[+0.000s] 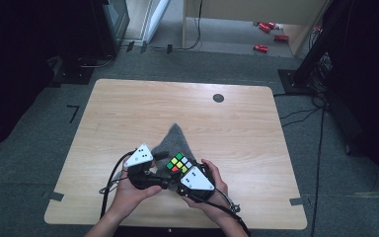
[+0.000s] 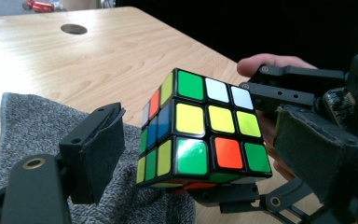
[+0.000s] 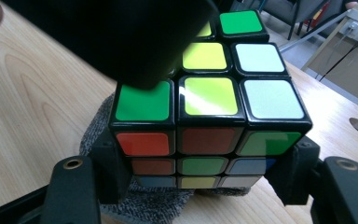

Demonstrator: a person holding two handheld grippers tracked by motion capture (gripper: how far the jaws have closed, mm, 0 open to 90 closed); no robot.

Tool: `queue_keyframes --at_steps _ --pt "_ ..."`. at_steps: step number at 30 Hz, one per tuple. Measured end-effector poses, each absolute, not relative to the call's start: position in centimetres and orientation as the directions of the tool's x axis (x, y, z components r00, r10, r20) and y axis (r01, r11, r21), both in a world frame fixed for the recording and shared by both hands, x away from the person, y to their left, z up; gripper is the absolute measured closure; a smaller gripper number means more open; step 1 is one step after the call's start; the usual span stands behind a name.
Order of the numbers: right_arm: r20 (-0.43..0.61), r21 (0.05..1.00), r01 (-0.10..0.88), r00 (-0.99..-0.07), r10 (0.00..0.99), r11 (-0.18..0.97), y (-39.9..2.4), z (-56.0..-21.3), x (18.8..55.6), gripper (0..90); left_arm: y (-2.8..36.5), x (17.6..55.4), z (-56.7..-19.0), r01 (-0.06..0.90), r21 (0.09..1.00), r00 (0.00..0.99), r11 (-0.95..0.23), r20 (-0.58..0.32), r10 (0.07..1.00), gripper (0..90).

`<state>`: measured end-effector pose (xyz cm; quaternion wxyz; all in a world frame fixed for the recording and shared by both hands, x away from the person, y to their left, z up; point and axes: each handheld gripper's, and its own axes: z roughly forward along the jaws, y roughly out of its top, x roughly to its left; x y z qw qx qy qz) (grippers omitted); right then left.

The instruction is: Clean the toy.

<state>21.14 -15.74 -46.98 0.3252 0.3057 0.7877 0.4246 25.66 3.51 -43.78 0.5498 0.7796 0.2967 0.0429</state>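
So a scrambled puzzle cube (image 1: 179, 162) is held up just above the near-middle of the wooden table (image 1: 128, 113), over a grey cloth (image 1: 173, 138) that's spread out under and behind it.

The cube is pinched by the right gripper (image 3: 200, 179). In the right gripper view, the cube's bottom layer is squeezed between the two black pads, one on each side, with the top face full of green, yellow and white stickers.

The left gripper (image 2: 205, 144) is a different story: its jaws are spread apart, and no contact can be made out. In the left gripper view, the cube (image 2: 205, 128) is framed between the two pads with a clear gap on the left side, and the right pad is just beside the cube's edge. The right gripper's linkage can be seen under the cube there too.

Both grippers are gripped by hands close together at the table's near edge.
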Motion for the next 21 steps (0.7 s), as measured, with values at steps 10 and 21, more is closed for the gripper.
queue_keyframes --at_steps 10,21 --pt "-0.252 0.865 0.204 -0.613 0.749 0.458 -15.2 -47.1 21.0 34.5 2.5 25.8 -44.7 0.429 0.847 0.82 -0.313 -0.22 0.528 16.3" --pt "-0.26 0.862 0.209 -0.602 0.755 0.463 -15.1 -47.1 21.0 33.9 3.8 26.4 -44.4 0.471 0.843 0.817 -0.26 -0.305 0.49 34.0"
